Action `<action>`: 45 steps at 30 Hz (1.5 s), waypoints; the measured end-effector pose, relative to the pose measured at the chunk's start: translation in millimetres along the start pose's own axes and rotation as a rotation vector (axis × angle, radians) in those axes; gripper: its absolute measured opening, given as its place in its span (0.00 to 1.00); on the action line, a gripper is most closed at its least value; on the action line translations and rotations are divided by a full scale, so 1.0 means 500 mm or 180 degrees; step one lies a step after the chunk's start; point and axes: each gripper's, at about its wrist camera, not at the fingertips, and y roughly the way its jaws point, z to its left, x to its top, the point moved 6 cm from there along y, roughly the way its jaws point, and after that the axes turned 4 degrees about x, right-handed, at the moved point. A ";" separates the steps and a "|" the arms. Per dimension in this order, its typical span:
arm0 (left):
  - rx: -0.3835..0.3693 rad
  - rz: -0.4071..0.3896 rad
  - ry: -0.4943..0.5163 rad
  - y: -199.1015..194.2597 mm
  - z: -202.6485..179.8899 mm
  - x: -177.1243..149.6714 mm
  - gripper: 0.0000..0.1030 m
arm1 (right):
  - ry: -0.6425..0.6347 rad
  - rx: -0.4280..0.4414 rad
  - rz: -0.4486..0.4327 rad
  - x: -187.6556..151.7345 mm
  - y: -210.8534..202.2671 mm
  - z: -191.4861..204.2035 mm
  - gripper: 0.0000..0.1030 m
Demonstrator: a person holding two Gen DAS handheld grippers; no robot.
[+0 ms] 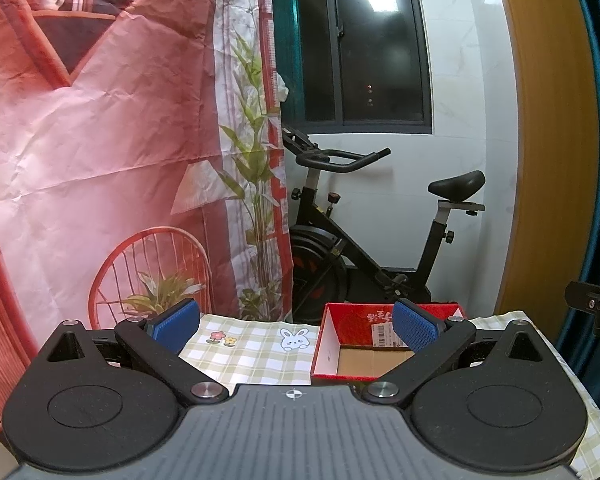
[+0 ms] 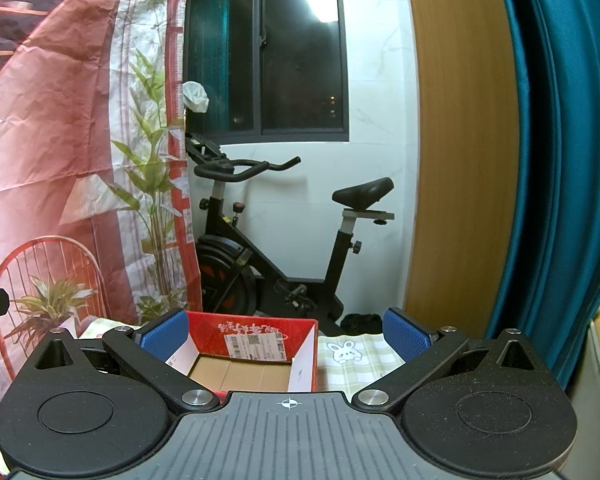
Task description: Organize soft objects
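An open red cardboard box (image 1: 356,328) with a brown floor and a white shipping label stands on a green checked tablecloth (image 1: 256,352). It looks empty. My left gripper (image 1: 296,326) is open and empty, held above the cloth just left of the box. My right gripper (image 2: 286,336) is open and empty, with the same box (image 2: 256,334) between and below its fingers. No soft objects show in either view.
The cloth with a bunny print (image 2: 346,352) covers the table. A printed red backdrop (image 1: 100,140) hangs at the left. A black exercise bike (image 1: 364,248) stands behind the table by a dark window. A wooden panel (image 2: 460,140) and teal curtain (image 2: 560,160) are at the right.
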 end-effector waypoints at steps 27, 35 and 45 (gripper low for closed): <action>-0.0004 -0.0004 0.0002 -0.001 -0.005 -0.004 1.00 | 0.0001 -0.0005 -0.0004 -0.001 0.000 0.000 1.00; -0.0004 -0.0004 0.0001 -0.001 -0.005 -0.004 1.00 | 0.0000 -0.0004 -0.0003 -0.001 0.000 0.000 1.00; -0.0007 -0.0001 -0.0002 -0.001 -0.006 -0.005 1.00 | 0.0002 -0.0003 -0.0002 -0.001 0.001 0.000 1.00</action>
